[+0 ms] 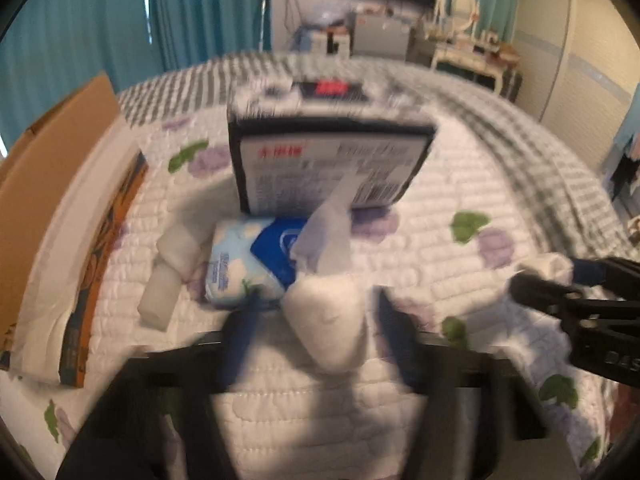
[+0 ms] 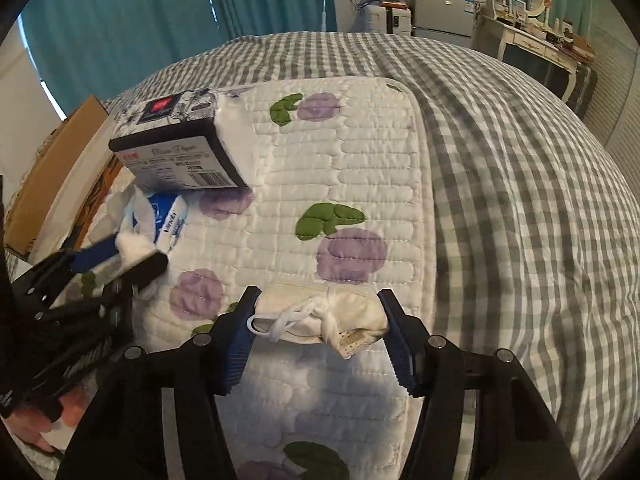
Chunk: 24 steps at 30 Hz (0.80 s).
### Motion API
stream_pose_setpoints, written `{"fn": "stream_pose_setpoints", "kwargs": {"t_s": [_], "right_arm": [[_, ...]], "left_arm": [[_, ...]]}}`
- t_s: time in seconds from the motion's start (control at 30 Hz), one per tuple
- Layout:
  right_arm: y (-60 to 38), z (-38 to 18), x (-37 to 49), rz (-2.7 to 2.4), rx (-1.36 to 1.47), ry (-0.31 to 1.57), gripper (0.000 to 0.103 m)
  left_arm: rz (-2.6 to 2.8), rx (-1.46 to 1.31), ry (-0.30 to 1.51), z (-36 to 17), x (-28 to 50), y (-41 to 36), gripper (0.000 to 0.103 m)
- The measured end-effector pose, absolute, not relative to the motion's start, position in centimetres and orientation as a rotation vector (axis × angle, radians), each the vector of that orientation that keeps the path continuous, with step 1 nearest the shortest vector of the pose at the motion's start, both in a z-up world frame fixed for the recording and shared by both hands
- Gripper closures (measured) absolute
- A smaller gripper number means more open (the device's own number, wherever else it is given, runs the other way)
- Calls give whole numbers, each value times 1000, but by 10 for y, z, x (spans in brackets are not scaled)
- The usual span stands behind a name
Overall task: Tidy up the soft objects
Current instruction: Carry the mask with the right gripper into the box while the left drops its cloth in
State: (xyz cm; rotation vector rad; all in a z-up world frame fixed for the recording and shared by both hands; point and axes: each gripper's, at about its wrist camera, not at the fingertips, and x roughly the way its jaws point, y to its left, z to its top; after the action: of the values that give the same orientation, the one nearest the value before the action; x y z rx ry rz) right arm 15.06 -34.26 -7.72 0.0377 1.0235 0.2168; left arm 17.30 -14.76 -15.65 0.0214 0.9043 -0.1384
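A home bedroom: checked bed (image 2: 500,152), vanity table (image 2: 536,46), teal curtains (image 2: 120,28).

Teal curtains (image 2: 120,28) were hung upper left | white dressing table (image 2: 532,40) upper right | gingham-covered bed (image 2: 520,184) centre

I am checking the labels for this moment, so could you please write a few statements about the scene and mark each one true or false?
1. The left gripper has a white cotton wad between its fingers. True.
2. The right gripper has a folded face mask between its fingers. True.
3. The black-edged tissue pack lies flat on the checked sheet. False: it is tilted, propped over the blue and white tissue packet on the flowered quilt.
4. The cardboard box stands to the right of the quilt. False: it is at the left edge.
5. The curtains are red. False: they are teal.
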Motion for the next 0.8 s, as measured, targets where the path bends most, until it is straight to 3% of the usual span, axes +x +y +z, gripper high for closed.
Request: {"fn": "stream_pose_setpoints", "kwargs": {"t_s": [0.1, 0.4, 0.8], "right_arm": [[-341, -76, 147, 217, 31, 1024, 44], [-316, -49, 128, 256, -38, 979, 45], [-234, 75, 92, 341, -66, 776, 45]], "left_arm": [[-179, -17, 912, -157, 170, -140, 68], [-247, 2, 848, -115, 127, -118, 69], [-248, 56, 685, 10, 79, -34, 69]]}}
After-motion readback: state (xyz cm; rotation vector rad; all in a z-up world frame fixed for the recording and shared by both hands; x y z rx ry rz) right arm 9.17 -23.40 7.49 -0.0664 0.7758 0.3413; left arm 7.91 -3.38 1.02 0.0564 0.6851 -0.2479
